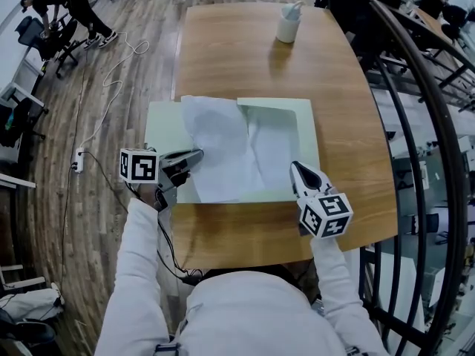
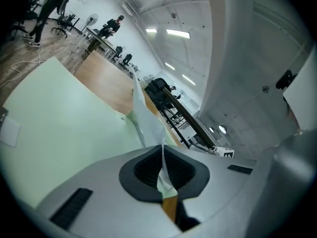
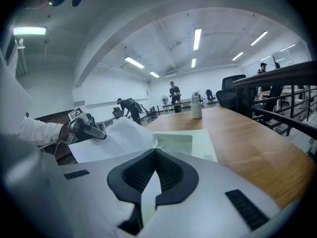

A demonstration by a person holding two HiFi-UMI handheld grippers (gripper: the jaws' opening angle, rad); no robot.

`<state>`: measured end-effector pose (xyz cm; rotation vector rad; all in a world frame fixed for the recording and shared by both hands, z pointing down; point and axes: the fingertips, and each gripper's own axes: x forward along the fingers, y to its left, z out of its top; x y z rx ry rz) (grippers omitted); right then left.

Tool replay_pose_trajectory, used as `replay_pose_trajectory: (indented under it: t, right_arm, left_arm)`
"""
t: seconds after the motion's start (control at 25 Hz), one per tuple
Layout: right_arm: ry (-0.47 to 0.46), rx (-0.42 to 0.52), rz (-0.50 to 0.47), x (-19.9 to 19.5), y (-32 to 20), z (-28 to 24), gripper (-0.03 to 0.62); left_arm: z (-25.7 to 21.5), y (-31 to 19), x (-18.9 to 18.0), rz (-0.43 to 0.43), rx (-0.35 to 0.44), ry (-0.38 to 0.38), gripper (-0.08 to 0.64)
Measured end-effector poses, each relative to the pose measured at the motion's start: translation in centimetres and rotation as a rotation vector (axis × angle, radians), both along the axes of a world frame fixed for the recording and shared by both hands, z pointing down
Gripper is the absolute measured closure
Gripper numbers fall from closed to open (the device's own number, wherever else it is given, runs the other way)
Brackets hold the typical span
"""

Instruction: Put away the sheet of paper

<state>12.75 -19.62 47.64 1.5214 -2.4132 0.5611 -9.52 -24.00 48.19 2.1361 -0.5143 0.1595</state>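
A white sheet of paper (image 1: 223,154) lies crumpled over an open pale green folder (image 1: 163,124) on the wooden table (image 1: 237,50). My left gripper (image 1: 197,154) is shut on the sheet's left edge, and in the left gripper view the paper (image 2: 146,118) rises from between the closed pads (image 2: 148,170). My right gripper (image 1: 295,169) sits at the folder's right edge with its jaws closed, apparently on the folder's upper layer. In the right gripper view the folder (image 3: 198,145) gapes like a pocket, with the sheet (image 3: 119,135) and the left gripper (image 3: 101,135) beyond it.
A white cup (image 1: 288,22) stands at the table's far end. A curved dark railing (image 1: 415,87) runs close along the right side. Office chairs (image 1: 349,6) stand behind the table. A power strip with a cable (image 1: 78,160) lies on the wooden floor at the left.
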Motion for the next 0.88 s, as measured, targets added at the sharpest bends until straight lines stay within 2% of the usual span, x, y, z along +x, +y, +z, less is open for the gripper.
replay_pose_trajectory:
  t: [0.2, 0.36, 0.48, 0.52, 0.6, 0.72, 0.88]
  right_arm:
    - [0.004, -0.002, 0.001, 0.0, 0.1, -0.1, 0.566]
    - [0.005, -0.002, -0.003, -0.2, 0.1, 0.0, 0.566]
    - [0.006, -0.002, -0.004, -0.5, 0.1, 0.0, 0.566]
    - [0.007, -0.002, -0.004, -0.5, 0.1, -0.1, 0.566]
    - [0.009, -0.001, -0.004, -0.5, 0.1, -0.1, 0.566]
    - [0.012, -0.003, -0.002, -0.3, 0.1, -0.2, 0.566]
    - [0.012, -0.003, 0.002, -0.3, 0.1, -0.2, 0.566]
  left_arm:
    - [-0.5, 0.0, -1.1, -0.037, -0.026, 0.05, 0.543]
    - [-0.8, -0.1, -0.9, -0.021, -0.015, 0.107, 0.543]
    - [-1.0, 0.6, -0.8, -0.053, -0.096, 0.158, 0.543]
    - [-1.1, 0.6, -1.0, -0.055, -0.102, 0.164, 0.543]
    - [-1.2, 0.4, -1.6, -0.046, -0.069, 0.153, 0.543]
    - [-1.4, 0.3, -1.8, -0.052, -0.077, 0.165, 0.543]
    - [0.3, 0.2, -1.2, -0.015, -0.068, 0.086, 0.543]
